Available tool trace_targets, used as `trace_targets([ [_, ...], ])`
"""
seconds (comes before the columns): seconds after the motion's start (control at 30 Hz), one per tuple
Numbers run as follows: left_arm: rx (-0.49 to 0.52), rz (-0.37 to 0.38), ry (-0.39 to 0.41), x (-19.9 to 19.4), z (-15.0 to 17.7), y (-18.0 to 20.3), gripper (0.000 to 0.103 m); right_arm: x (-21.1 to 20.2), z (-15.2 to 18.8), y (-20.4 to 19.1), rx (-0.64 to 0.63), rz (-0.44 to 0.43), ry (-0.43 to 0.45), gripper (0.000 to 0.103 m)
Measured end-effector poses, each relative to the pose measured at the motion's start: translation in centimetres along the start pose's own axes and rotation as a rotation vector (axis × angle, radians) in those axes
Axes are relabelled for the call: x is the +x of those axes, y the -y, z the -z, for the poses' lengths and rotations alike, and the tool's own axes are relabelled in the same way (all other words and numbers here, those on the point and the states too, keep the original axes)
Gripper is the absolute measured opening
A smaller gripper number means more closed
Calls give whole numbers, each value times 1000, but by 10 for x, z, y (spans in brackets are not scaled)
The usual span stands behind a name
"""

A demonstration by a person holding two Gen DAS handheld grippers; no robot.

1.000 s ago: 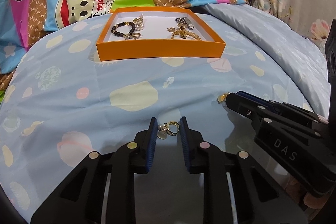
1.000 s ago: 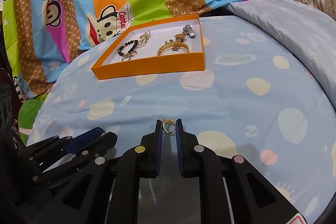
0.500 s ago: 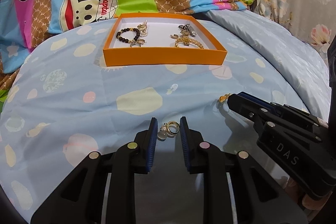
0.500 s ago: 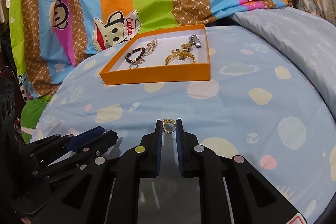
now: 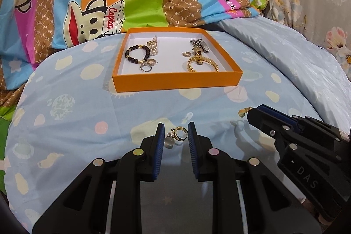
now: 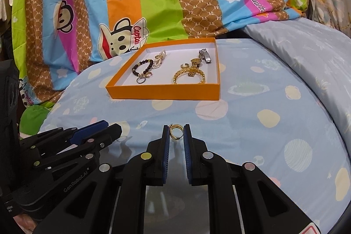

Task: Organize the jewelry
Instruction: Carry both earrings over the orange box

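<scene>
Left wrist: left gripper (image 5: 176,135) clamps a ring (image 5: 178,134); orange tray (image 5: 175,80) lies beyond, unobstructed.

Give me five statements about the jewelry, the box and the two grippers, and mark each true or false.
1. The left gripper holds a gold ring with a pale bead. True.
2. The right gripper is empty. False: it grips a small gold hoop.
3. The orange box has a lid on. False: it lies open.
4. A dark beaded bracelet lies in the box. True.
5. The gold watch lies on the blue sheet. False: it is inside the box.
</scene>
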State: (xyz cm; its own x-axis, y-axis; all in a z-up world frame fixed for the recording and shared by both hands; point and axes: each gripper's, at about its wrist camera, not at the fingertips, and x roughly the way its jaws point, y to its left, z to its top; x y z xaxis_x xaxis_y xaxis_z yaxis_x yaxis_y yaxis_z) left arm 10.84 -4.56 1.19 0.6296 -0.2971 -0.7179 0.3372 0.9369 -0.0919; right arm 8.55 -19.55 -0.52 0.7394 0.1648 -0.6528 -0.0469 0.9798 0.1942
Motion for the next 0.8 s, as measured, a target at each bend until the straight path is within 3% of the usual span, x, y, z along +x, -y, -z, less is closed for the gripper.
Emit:
trace_targets([
  [0.43, -16, -38, 79, 2, -44, -18, 21, 12, -49, -11, -67, -8, 32, 13],
  [0.8, -27, -87, 146, 25, -100, -35, 21, 52, -105, -9, -58, -1, 59, 13],
])
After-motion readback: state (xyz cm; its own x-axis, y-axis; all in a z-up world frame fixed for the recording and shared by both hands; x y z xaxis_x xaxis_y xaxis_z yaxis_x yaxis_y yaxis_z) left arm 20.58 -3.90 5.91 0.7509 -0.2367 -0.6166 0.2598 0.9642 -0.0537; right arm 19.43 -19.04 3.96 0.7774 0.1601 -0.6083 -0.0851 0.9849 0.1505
